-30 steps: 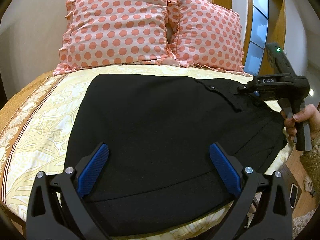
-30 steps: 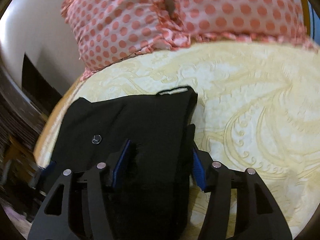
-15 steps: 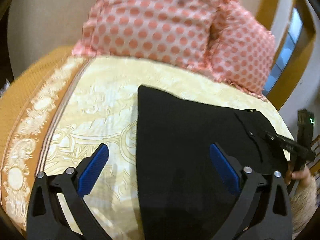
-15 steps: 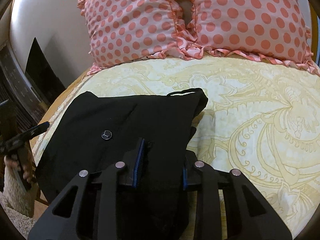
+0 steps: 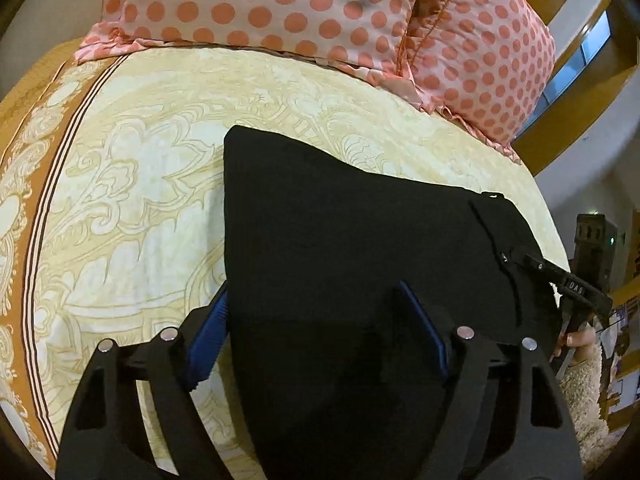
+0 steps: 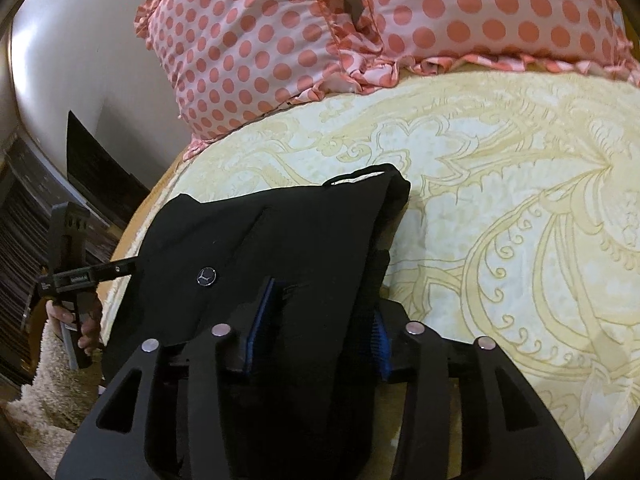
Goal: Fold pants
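Black pants (image 5: 352,248) lie folded on a cream patterned bedspread (image 5: 132,184). My left gripper (image 5: 320,332) has its blue pads on either side of the near left edge of the fabric, closing on it. My right gripper (image 6: 316,320) is shut on the waist end of the pants (image 6: 280,232), beside a metal button (image 6: 207,276). The right gripper also shows in the left wrist view (image 5: 560,280) at the far right edge of the pants. The left gripper shows in the right wrist view (image 6: 100,272) at the pants' left edge.
Two pink polka-dot pillows (image 5: 280,4) (image 6: 280,44) lie at the head of the bed. An orange border (image 5: 24,128) runs along the bed's left side. A wooden frame with a window (image 5: 576,60) stands at the right. A fluffy rug (image 6: 52,380) lies beside the bed.
My left gripper has moved to the left edge of the pants and narrowed from wide open onto the fabric. My right gripper has closed on the waist end.
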`<action>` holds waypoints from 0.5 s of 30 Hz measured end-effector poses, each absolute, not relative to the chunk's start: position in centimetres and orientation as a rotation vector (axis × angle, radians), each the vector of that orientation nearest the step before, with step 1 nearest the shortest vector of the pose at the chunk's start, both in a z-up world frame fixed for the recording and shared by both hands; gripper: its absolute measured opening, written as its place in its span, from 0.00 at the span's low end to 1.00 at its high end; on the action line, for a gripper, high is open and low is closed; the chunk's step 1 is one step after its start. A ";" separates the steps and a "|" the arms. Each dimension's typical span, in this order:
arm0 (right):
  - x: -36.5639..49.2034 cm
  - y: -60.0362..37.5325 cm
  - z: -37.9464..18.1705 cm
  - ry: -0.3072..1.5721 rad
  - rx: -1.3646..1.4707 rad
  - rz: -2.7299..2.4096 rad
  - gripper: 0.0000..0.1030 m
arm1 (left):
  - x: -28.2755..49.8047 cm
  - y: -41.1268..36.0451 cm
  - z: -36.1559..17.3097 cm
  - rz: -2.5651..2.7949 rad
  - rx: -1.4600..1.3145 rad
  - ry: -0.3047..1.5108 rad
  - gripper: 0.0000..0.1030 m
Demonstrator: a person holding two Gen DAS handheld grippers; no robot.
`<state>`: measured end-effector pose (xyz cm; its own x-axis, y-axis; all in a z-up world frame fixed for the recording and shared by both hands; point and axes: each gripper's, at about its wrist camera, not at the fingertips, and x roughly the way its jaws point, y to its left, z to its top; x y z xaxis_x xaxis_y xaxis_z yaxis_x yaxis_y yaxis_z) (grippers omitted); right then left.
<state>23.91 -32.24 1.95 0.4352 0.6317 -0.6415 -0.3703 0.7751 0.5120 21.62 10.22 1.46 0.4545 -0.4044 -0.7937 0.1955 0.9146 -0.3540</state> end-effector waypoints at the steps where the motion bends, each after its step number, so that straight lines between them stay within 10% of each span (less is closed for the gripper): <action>1: 24.0 -32.3 1.8 0.928 0.328 0.642 0.43 | 21.6 10.1 1.5 -0.371 -0.216 1.032 0.68; 7: 23.1 -31.4 2.4 0.862 0.259 0.649 0.30 | 21.0 10.6 2.3 -0.356 -0.206 0.984 0.24; 15: 22.8 -30.9 3.7 0.813 0.243 0.649 0.23 | 20.4 10.2 3.9 -0.346 -0.157 0.938 0.10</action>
<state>22.76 -30.88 3.66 0.5086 0.6223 -0.5951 -0.4426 0.7818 0.4392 20.38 10.22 3.91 0.5412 -0.3573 -0.7612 0.2220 0.9338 -0.2805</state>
